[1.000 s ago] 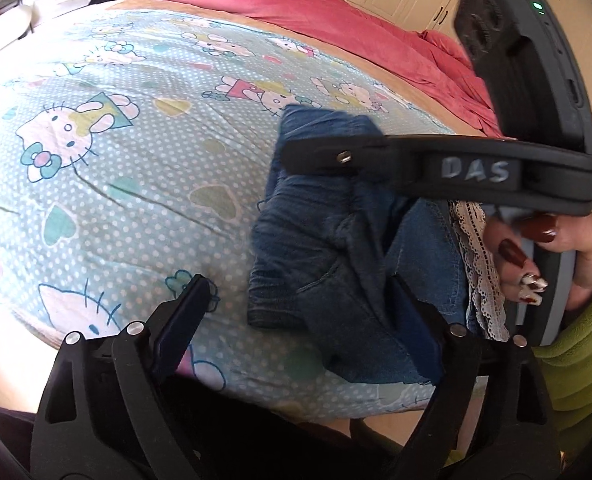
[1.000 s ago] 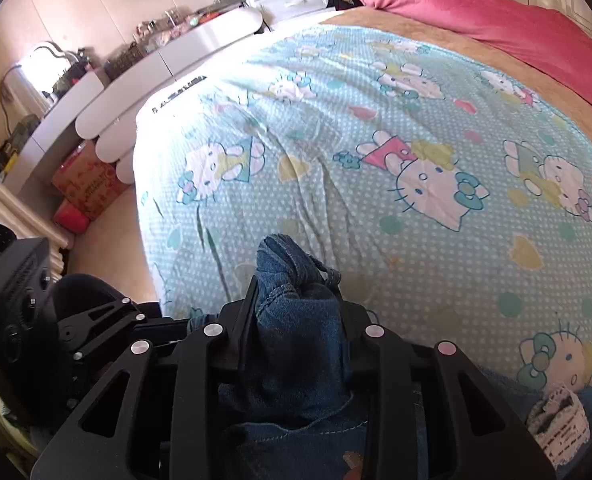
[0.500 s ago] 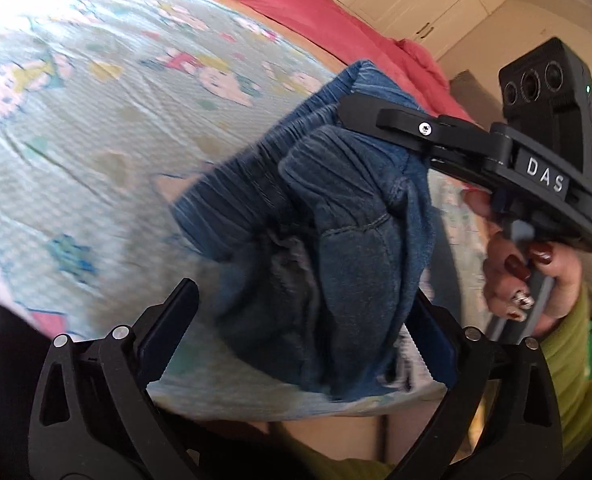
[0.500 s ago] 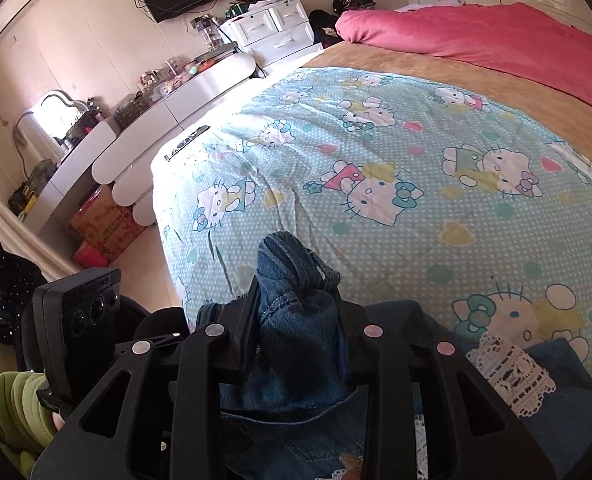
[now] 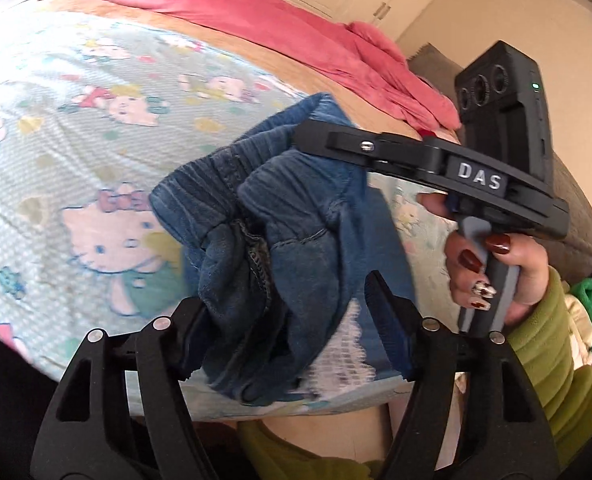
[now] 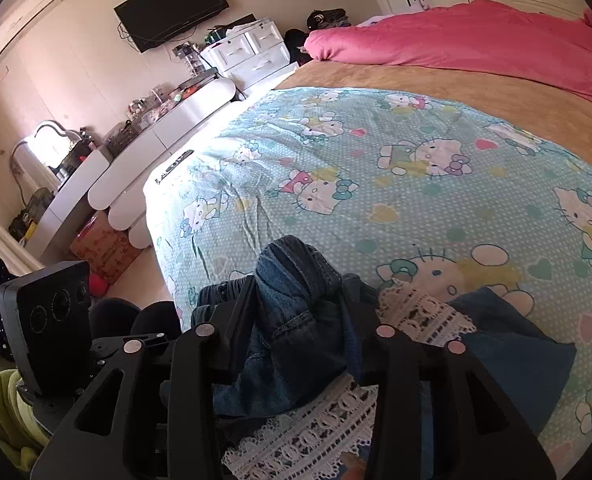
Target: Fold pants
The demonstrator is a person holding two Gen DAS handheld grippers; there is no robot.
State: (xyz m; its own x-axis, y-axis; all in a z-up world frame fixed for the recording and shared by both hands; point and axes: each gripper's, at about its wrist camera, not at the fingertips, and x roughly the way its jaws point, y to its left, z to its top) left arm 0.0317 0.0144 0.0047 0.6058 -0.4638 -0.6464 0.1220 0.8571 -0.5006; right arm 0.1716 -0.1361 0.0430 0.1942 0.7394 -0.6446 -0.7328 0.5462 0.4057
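A bedroom: a bed [image 6: 496, 96] spread with a pale blue cartoon-cat sheet [image 6: 376, 184] fills both views, well lit from a window side.

Nearest the left wrist camera, the left gripper [image 5: 292, 320] sits low in the frame. Its jaws have just been closing, with a bunched fold of the denim pants [image 5: 280, 216] between them; the left jaw lies against the cloth, while the right jaw's pad stands a little clear of it, so the grip looks loose. White lace trim [image 5: 348, 344] hangs at the bottom of the bundle, over the bed's near edge.

In the right wrist view, the right gripper [image 6: 300, 308] at lower centre has the waistband bunch of the pants standing up between its jaws, which have just been widening; whether the pads press on the denim cannot be told. The right hand [image 5: 496, 268], in a green sleeve [image 5: 552, 344], grasps its handle at the right of the left view.

Farther off, a pink quilt [image 6: 476, 36] lies across the top of the bed. At upper left stand white drawers [image 6: 252, 52], a cluttered white dresser [image 6: 164, 132] and a wall television [image 6: 172, 8].
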